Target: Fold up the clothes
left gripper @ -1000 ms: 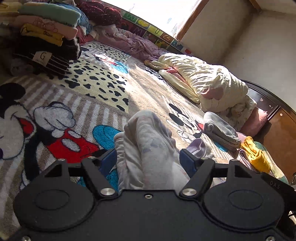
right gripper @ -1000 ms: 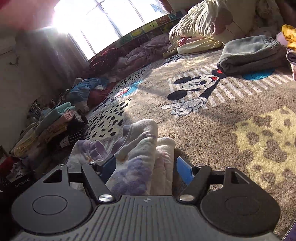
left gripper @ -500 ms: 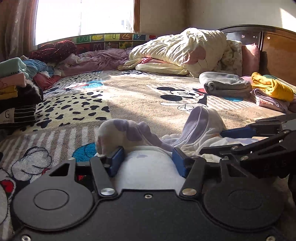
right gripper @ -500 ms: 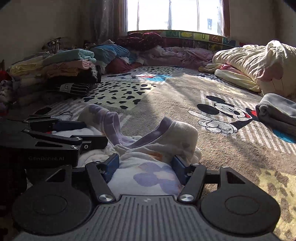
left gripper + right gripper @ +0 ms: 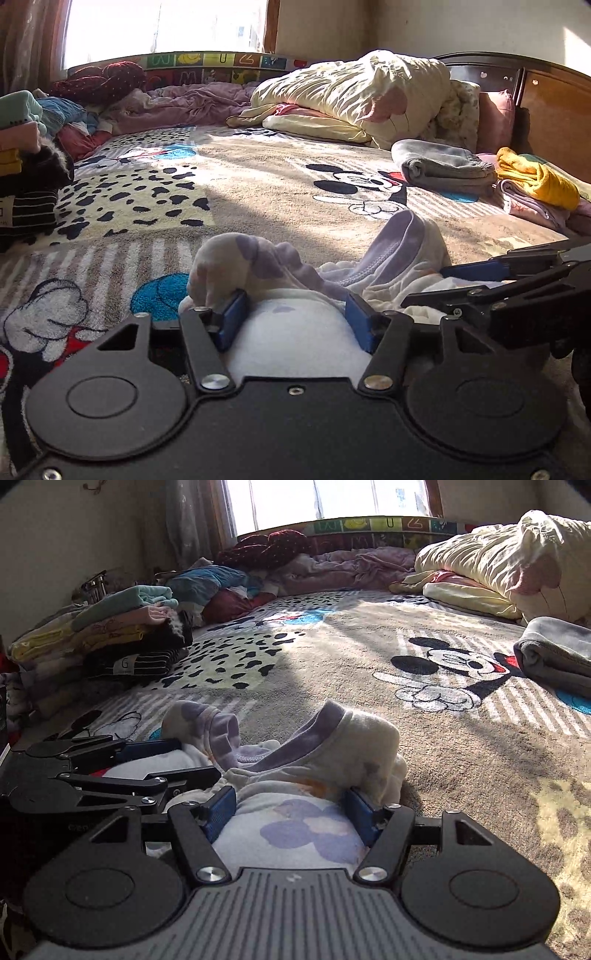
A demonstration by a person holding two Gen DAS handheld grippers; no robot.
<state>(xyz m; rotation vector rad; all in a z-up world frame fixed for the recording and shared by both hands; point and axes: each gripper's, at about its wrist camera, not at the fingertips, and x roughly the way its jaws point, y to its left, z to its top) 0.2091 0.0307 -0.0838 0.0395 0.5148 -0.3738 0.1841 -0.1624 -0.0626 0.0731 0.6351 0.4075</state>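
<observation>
A white garment with purple prints and a purple collar [image 5: 295, 332] [image 5: 306, 830] lies bunched on the Mickey Mouse blanket [image 5: 258, 192] near the bed's front. My left gripper [image 5: 293, 314] has its blue pads shut on a thick bunch of the garment. My right gripper [image 5: 291, 808] is shut on another bunch of it, just right of the left one. The right gripper's fingers [image 5: 480, 271] show at the right in the left wrist view. The left gripper's fingers [image 5: 147, 746] show at the left in the right wrist view.
A stack of folded clothes [image 5: 110, 642] stands at the left. A folded grey garment [image 5: 443, 166] and yellow and pink clothes [image 5: 535, 181] lie at the right. A cream duvet [image 5: 351, 92] and crumpled bedding [image 5: 351, 565] lie at the back by the window.
Both grippers have lowered the garment onto the blanket and levelled out side by side. They still hold the garment.
</observation>
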